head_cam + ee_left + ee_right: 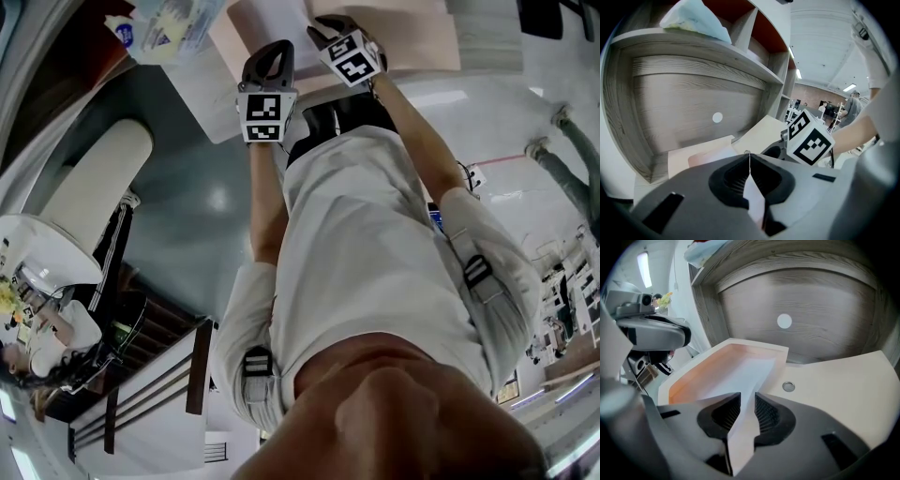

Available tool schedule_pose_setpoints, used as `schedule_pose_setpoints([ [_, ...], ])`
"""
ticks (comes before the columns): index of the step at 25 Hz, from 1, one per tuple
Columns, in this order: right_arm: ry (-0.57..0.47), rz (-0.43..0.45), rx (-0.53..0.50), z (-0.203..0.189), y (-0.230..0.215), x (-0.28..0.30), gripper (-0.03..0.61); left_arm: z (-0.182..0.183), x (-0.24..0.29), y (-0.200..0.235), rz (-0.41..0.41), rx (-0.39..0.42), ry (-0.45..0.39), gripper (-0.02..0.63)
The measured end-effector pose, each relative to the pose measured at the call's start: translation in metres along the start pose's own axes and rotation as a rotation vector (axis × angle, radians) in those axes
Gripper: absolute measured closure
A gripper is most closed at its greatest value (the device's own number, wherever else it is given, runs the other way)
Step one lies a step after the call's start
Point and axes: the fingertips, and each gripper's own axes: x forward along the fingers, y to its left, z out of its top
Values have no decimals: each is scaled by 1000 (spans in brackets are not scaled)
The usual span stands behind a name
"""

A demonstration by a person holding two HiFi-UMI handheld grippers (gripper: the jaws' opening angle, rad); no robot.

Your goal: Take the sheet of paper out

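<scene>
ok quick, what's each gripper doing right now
left gripper: shut on a thin sheet of paper
right gripper: jaws slightly apart, white paper in the gap, not pinched

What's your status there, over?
Left gripper shut on envelope. Right gripper fingers apart around sheet of paper, partly inside envelope. Nothing blocks it.

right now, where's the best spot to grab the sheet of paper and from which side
Grip its near edge, where the sheet of paper runs out of the folder's open mouth, and come in from that near side. The folder's far and side edges seem to close round the rest. That near edge lies between the right gripper's parted fingers.
</scene>
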Motion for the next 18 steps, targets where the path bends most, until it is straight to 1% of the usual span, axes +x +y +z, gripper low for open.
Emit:
schedule_pose_setpoints([
  [4,22,0,2,-4,-1,11,463,1,-1,0,2,1,0,591],
  [9,44,-4,28,-7,-3,19,462,0,-3,2,7,-4,-1,591],
  [16,70,-5,28,-11,-4,26,463,0,-5,0,10,-6,-2,591],
  [18,77,-8,27,-12,-4,29,476,0,-6,-1,10,-5,-4,591],
])
